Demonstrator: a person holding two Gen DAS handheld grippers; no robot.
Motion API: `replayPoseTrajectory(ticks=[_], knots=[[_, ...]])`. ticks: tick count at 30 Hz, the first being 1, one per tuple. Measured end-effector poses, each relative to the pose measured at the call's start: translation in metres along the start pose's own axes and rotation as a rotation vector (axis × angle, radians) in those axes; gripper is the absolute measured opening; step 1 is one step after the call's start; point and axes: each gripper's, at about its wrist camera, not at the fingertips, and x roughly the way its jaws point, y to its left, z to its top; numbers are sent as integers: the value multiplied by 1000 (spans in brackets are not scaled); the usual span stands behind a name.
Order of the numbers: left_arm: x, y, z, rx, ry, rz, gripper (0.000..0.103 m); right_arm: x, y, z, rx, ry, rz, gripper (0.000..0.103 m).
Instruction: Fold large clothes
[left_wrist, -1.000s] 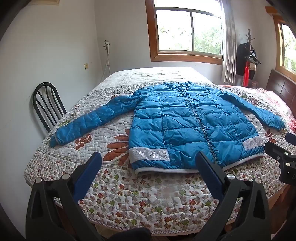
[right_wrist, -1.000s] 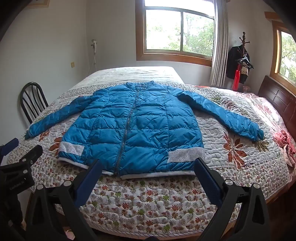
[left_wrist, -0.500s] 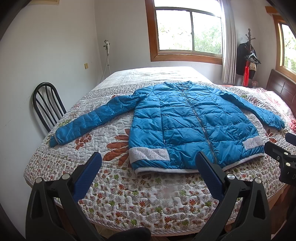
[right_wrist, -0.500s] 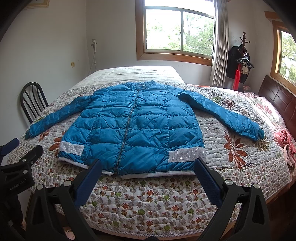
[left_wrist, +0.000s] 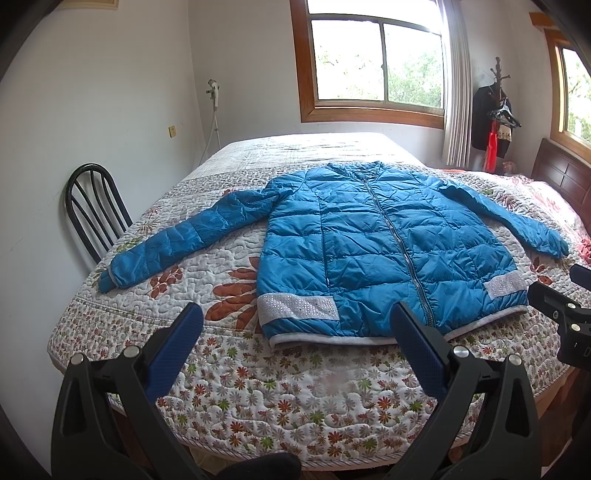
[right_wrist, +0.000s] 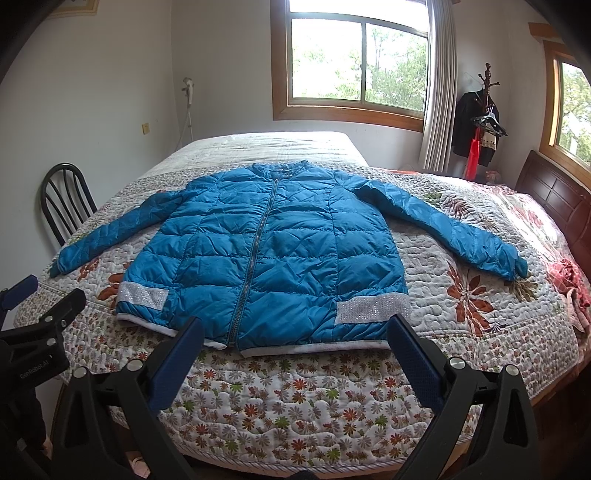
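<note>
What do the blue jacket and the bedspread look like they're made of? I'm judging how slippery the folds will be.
The blue jacket looks like thin, shiny synthetic shell over puffy filling: sheen, stitched quilted panels, fine creases. Its hem bands glitter like sequins. The bedspread appears to be matte quilted cotton-like fabric with a floral print and stitched swirls.

Black metal chair (left_wrist: 94, 210): lower half hidden behind the floral quilted bed (left_wrist: 295, 387).
Dark clothes on the wooden coat stand (right_wrist: 476, 125): too small to tell apart.
Dark wooden headboard (right_wrist: 554, 195): cut off at right edge.
</note>
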Motion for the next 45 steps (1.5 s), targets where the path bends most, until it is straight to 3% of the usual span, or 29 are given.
replayPoseTrajectory(ticks=[45], knots=[[-1,-2,2,1,1,0,100,1,1,0,-2,-5,25,99]])
